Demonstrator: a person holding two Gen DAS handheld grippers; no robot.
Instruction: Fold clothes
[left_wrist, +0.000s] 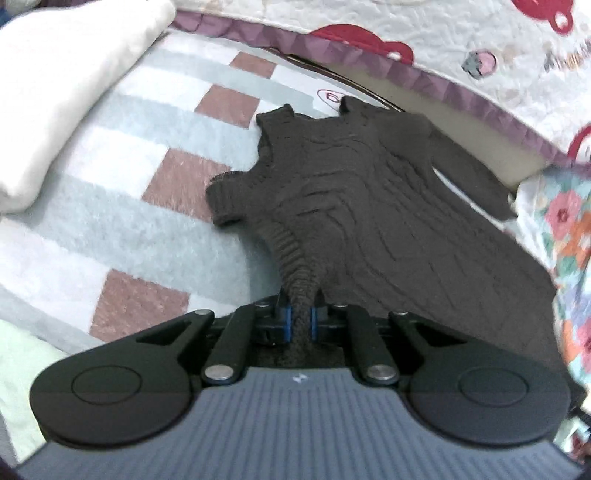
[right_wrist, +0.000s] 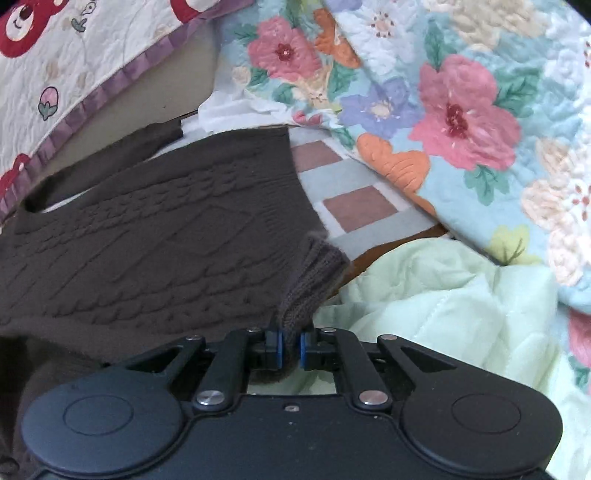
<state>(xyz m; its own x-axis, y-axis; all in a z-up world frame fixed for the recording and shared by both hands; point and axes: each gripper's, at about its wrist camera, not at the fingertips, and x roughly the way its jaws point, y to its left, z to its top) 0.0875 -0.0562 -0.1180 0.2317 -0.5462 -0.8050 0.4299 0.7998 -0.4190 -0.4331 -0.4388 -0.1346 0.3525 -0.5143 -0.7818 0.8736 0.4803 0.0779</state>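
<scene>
One brown cable-knit sweater (left_wrist: 369, 192), seen in both views (right_wrist: 155, 236). Two tools, one per view: the left tool (left_wrist: 300, 325) and the right tool (right_wrist: 291, 350), each with two blue-padded fingers. One checked blanket (left_wrist: 122, 177) of pale green, white and brown squares; four brown squares show in the left view, two in the right. One floral quilt (right_wrist: 461, 110), with two large pink flowers in the right view. One bear-print quilt (left_wrist: 461, 44) with a purple border. One folded white cloth (left_wrist: 66, 85). One pale green quilted cover (right_wrist: 443, 302).
</scene>
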